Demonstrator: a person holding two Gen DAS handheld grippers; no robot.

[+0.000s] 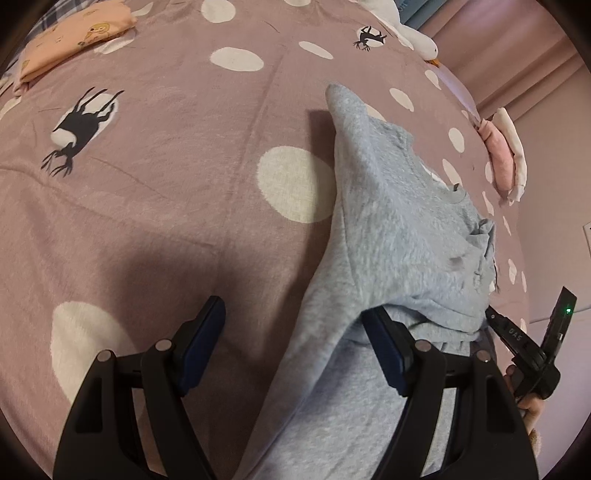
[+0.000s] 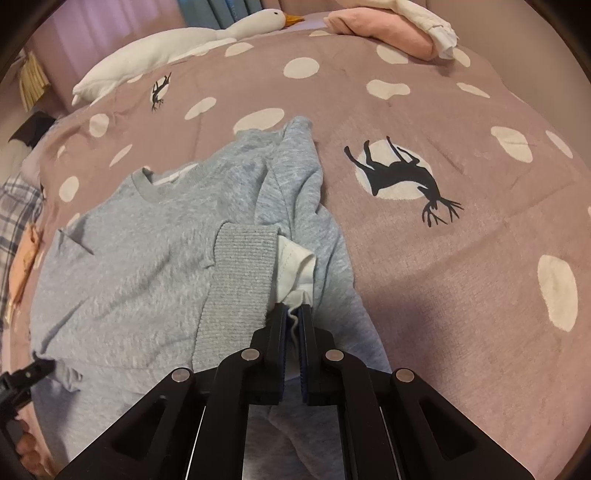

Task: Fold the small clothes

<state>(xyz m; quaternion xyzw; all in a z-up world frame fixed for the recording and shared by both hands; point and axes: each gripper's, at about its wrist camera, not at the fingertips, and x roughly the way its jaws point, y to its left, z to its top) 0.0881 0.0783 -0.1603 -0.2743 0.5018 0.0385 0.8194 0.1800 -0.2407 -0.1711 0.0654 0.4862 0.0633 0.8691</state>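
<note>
A grey child's sweatshirt [image 2: 129, 258] lies crumpled on the bed, neck hole toward the far side. My right gripper [image 2: 294, 308] is shut on the sleeve end, pinching white inner fabric [image 2: 295, 258] beside the ribbed cuff [image 2: 240, 288], which is folded over the body. My left gripper [image 1: 291, 308] stands open over the sweatshirt [image 1: 399, 221]. The grey cloth drapes over its right finger, while the left pad hangs over bare bedspread. At the right edge of the left wrist view, the right gripper's fingers [image 1: 498, 321] show, dug into the cloth.
The mauve bedspread [image 1: 147, 184] has white dots and black deer prints. A folded peach garment [image 1: 74, 40] lies far left. Folded pink and white clothes [image 2: 388, 33] and a white goose plush [image 2: 166, 48] lie at the bed's far edge. Plaid fabric [image 2: 18, 206] lies left.
</note>
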